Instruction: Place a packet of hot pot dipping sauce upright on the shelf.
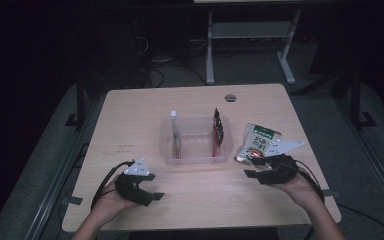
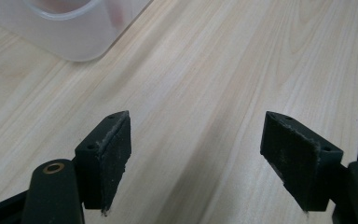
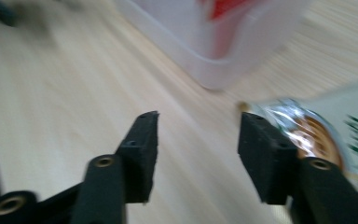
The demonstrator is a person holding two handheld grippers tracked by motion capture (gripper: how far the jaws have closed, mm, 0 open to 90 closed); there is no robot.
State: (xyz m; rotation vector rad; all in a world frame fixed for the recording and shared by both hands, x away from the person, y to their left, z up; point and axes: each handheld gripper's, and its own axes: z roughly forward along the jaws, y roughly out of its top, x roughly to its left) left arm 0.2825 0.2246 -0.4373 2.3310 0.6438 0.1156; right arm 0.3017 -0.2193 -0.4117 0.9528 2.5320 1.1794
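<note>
Right gripper view: right hand-held gripper point(image 3: 198, 154) gapes beside the snack pouch point(image 3: 326, 130).
Pouch looks light, crinkly, slippery; pinch its sealed edge. Left hand-held gripper point(image 2: 196, 158) also spread, empty.

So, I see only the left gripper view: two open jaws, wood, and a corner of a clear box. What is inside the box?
Observer: In the clear box, a red packet stands at its right end and a thin tube at its left.
Operator: Where is the other gripper?
Observer: The right gripper is open, right of the box, at a green and white snack bag.
Operator: Does it hold the bag?
Observer: No, the bag lies beside one jaw, not between them.
</note>
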